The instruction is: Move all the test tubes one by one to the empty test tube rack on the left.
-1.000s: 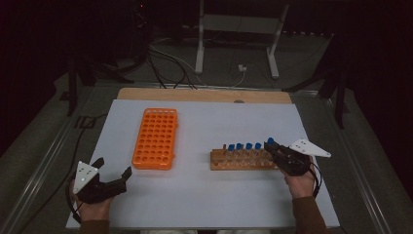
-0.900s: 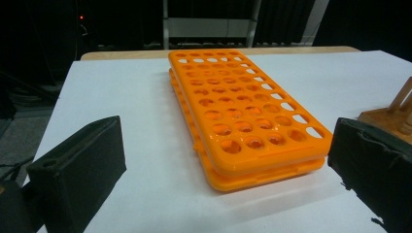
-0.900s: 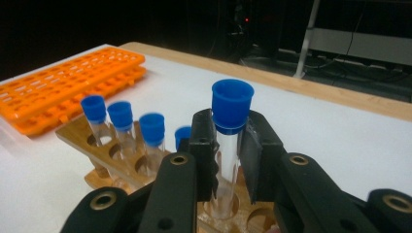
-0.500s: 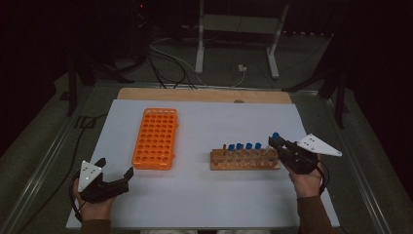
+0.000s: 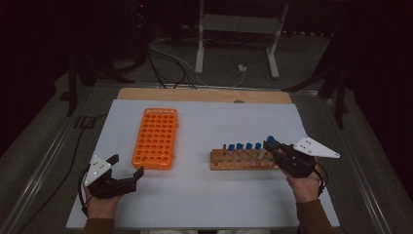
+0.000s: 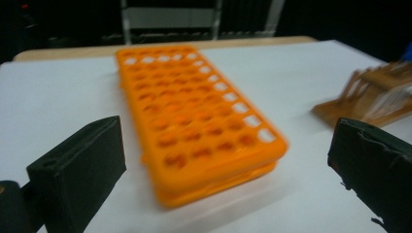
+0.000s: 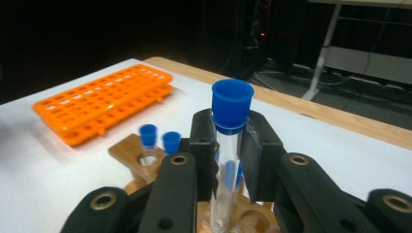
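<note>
1. While its two black jaws pinch a clear test tube (image 7: 228, 160) just below the blue cap, the right gripper (image 7: 228, 145) holds that tube upright, as the right gripper view shows.
2. Seen from the high view, the right gripper (image 5: 273, 148) sits at the right end of the wooden rack (image 5: 243, 160), and the held tube's blue cap stands a little above the caps in the row.
3. Four more blue-capped tubes (image 5: 243, 147) stand in the wooden rack in a line, left of the held one.
4. Lying lengthwise on the white surface (image 5: 204, 195), the orange tube rack (image 5: 156, 138) is well apart from the wooden rack, to its left, and its holes look empty.
5. At the near left corner of the surface, the left gripper (image 5: 127, 168) has its jaws spread wide with nothing between them.
6. From the left gripper view, the orange tube rack (image 6: 194, 121) lies just ahead of those spread jaws, untouched by them.
</note>
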The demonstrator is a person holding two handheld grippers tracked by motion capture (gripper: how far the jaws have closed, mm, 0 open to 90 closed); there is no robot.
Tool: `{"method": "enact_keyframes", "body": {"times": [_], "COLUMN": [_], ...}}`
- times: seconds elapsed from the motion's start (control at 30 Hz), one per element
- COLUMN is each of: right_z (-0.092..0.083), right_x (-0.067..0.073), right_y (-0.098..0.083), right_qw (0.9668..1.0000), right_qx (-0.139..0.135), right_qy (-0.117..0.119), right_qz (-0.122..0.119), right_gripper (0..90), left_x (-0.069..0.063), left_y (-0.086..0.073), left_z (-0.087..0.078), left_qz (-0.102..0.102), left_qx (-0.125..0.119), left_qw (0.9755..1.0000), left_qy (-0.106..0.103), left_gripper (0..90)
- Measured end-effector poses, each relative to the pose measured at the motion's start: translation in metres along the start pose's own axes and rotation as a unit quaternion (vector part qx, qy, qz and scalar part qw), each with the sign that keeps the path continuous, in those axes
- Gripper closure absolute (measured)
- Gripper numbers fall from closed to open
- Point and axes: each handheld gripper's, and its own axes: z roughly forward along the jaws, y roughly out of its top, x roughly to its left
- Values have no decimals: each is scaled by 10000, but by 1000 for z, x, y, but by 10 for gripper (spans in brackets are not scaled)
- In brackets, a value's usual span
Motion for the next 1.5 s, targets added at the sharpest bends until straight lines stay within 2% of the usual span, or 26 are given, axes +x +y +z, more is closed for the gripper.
{"method": "enact_keyframes", "body": {"times": [0.03,0.1,0.27,0.37,0.47,0.6,0.9,1.13,1.37,1.5], "right_z": [1,3,10,15,19,29,44,62,77,81], "right_x": [2,7,17,23,27,40,61,77,88,93], "right_y": [1,3,8,10,12,16,22,30,29,30], "right_qw": [10000,10000,9996,9993,9990,9978,9956,9931,9909,9900], "right_qx": [3,-9,-65,-44,-55,-9,-1,-4,74,87], "right_qy": [32,91,266,355,435,647,916,1147,1332,1398], "right_qz": [-2,-40,-59,-64,-56,-129,-209,-248,-167,-193], "right_gripper": [764,764,764,764,764,764,763,763,763,763], "left_x": [0,-8,-17,-22,-30,-40,-66,-79,-94,-102], "left_y": [0,9,17,22,27,31,42,45,48,49], "left_z": [0,4,12,18,24,31,49,60,74,82], "left_qz": [0,116,135,146,246,370,655,670,747,721], "left_qx": [0,-108,-160,-156,-156,-137,-148,-182,-161,-168], "left_qw": [10000,9997,9992,9988,9983,9974,9934,9908,9865,9864], "left_qy": [0,-168,-330,-435,-508,-606,-928,-1160,-1447,-1469], "left_gripper": [10,10,10,10,10,10,10,20,62,97]}}
